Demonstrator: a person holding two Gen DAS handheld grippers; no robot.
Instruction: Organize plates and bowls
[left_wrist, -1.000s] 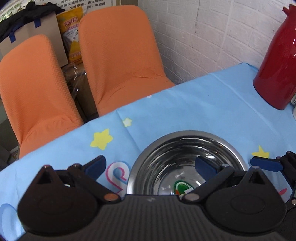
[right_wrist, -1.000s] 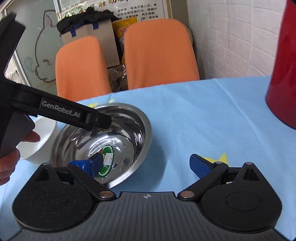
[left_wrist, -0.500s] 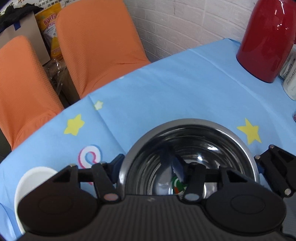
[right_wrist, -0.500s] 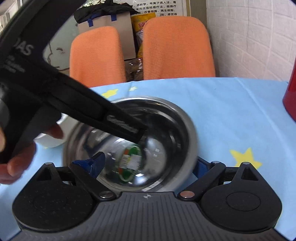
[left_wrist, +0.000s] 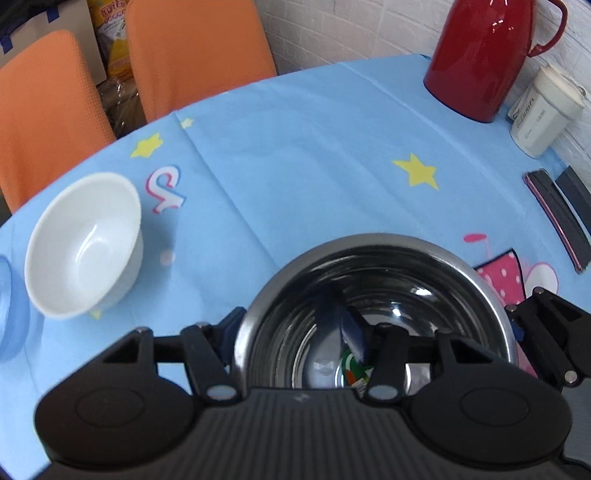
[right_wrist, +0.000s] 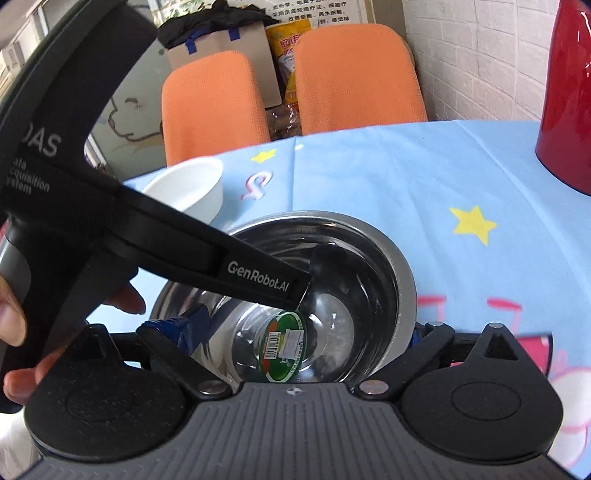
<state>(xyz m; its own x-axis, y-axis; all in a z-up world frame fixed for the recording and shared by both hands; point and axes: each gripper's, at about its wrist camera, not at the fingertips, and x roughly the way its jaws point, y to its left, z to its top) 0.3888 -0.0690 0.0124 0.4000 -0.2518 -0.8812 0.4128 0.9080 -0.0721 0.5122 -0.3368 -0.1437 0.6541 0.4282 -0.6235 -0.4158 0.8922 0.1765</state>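
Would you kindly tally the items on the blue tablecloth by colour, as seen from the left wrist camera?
Silver: 1, steel bowl
White: 2, white bowl, lidded cup
Red: 1, thermos jug
Black: 2, flat devices at the right edge
Blue: 1, partly visible dish
Total: 7

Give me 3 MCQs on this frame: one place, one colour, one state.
1. Where does the white bowl stand relative to the steel bowl in the left wrist view?
A. To its left on the tablecloth
B. Inside it
C. On a chair

2. What colour is the jug?
A. Green
B. Red
C. White

3. How does the left hand-held gripper hold the steel bowl?
A. Hovers open, far above it
B. Shut on its rim, one finger inside, one outside
C. Rests flat on the cloth, away from it

Answers:
1 A, it sits apart at the left.
2 B, glossy red by the wall.
3 B, a blue pad lies inside the wall, the other outside.
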